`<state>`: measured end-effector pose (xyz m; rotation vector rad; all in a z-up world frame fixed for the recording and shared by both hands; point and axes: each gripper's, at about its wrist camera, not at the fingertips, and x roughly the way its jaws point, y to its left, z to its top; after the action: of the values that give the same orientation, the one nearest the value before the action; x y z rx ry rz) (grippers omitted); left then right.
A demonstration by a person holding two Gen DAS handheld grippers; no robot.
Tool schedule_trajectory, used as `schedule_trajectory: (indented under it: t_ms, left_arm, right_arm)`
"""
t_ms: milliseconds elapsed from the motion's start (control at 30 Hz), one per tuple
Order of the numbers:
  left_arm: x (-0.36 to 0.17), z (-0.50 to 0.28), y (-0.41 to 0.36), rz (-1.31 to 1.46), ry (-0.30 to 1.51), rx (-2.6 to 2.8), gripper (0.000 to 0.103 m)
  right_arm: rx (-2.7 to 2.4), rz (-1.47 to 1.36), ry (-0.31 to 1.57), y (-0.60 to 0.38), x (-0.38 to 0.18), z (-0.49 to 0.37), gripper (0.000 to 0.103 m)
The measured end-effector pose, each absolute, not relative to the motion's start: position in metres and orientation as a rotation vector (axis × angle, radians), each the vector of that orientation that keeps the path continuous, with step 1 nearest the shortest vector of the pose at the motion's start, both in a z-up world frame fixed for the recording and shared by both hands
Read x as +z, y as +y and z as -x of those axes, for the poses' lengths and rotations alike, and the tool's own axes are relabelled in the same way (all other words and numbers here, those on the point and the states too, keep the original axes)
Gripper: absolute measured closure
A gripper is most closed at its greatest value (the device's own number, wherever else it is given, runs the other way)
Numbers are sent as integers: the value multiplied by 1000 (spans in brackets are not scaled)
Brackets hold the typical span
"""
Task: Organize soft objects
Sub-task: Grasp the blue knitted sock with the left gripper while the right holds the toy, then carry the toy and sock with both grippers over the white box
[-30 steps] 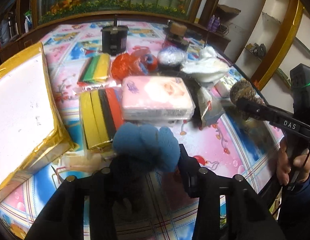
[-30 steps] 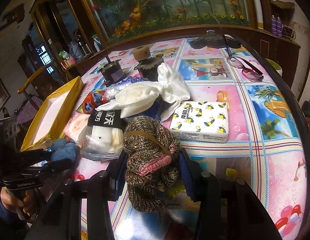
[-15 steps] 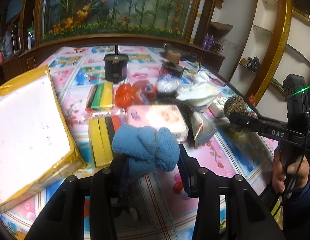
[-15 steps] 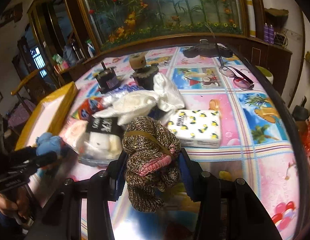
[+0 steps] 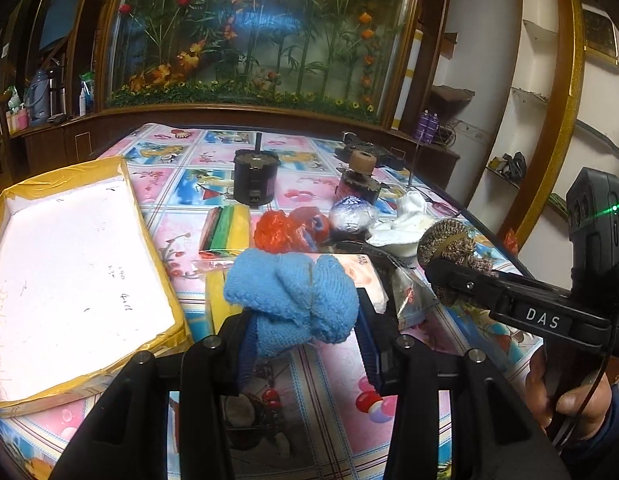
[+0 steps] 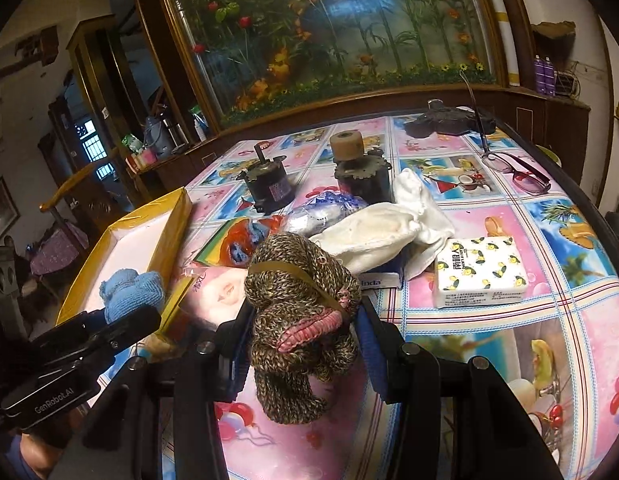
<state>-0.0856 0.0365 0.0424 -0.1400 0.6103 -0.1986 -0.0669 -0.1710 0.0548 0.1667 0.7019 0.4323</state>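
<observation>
My left gripper (image 5: pixel 301 320) is shut on a rolled blue knit bundle (image 5: pixel 293 300), held above the table near the front. It also shows at the left of the right wrist view (image 6: pixel 131 294), beside the open yellow box (image 6: pixel 149 236). My right gripper (image 6: pixel 301 336) is shut on a brown speckled knit bundle (image 6: pixel 297 312) bound with a rubber band, held above the table. That bundle shows at the right of the left wrist view (image 5: pixel 453 248). The yellow box with a white inside (image 5: pixel 69 256) lies to the left.
On the patterned tablecloth (image 6: pixel 489 320) lie a white cloth (image 6: pixel 381 232), a lemon-print tissue pack (image 6: pixel 479 272), a pink tissue pack (image 6: pixel 217 288), coloured sponges (image 5: pixel 225 228), an orange bag (image 5: pixel 277 230), a foil ball (image 5: pixel 351 216), two dark motors (image 5: pixel 255 176), and glasses (image 6: pixel 517 168).
Both grippers have risen with their bundles and tilted up, so more of the room shows. The left gripper with the blue bundle has come closer to the yellow box.
</observation>
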Motion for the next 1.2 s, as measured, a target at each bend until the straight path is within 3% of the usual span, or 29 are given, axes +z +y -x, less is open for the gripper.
schedule_trajectory:
  t_ms: [1200]
  left_arm:
    - [44,96,72,133,559,-72,61]
  right_arm:
    - [516,-152,719,-114,53,59,51]
